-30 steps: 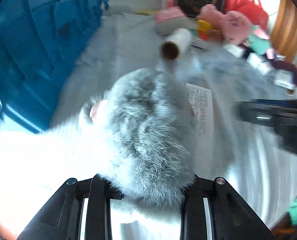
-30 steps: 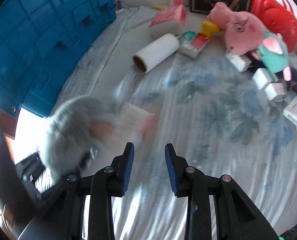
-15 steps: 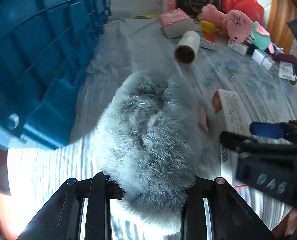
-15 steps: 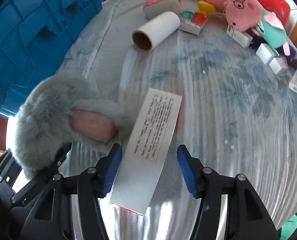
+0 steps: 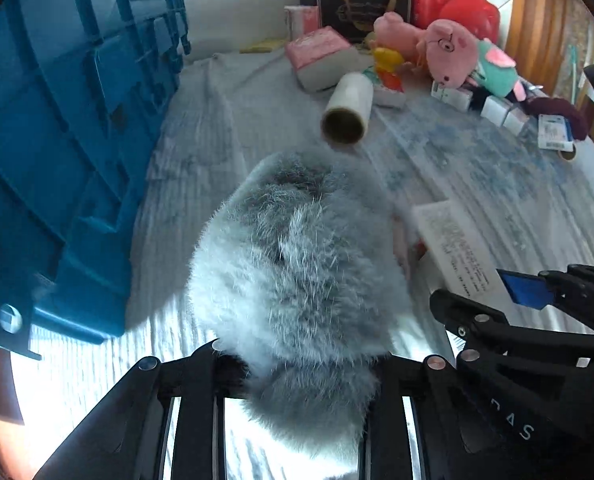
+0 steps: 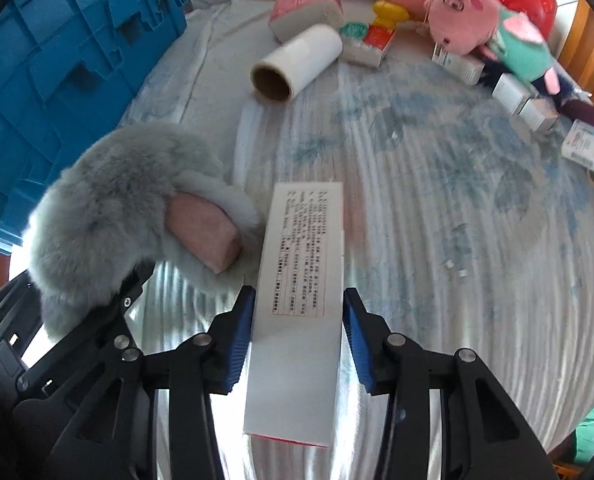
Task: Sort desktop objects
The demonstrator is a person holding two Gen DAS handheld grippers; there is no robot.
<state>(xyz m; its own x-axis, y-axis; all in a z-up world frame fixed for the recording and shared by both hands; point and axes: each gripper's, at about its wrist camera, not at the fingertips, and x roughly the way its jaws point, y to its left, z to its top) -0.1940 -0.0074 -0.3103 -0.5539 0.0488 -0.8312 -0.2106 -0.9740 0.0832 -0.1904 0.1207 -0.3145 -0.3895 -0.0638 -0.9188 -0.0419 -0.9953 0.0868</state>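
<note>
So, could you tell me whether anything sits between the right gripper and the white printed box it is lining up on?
Nothing visible does. The right gripper has its blue pads either side of the white box, jaws open. The grey plush toy, clamped in the left gripper, lies beside the box, not across the approach.

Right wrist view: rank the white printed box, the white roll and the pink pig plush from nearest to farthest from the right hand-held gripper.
1. White printed box: between the right hand-held gripper fingers.
2. White roll: farther up the cloth, slightly left.
3. Pink pig plush: at the back right, among the clutter.
</note>
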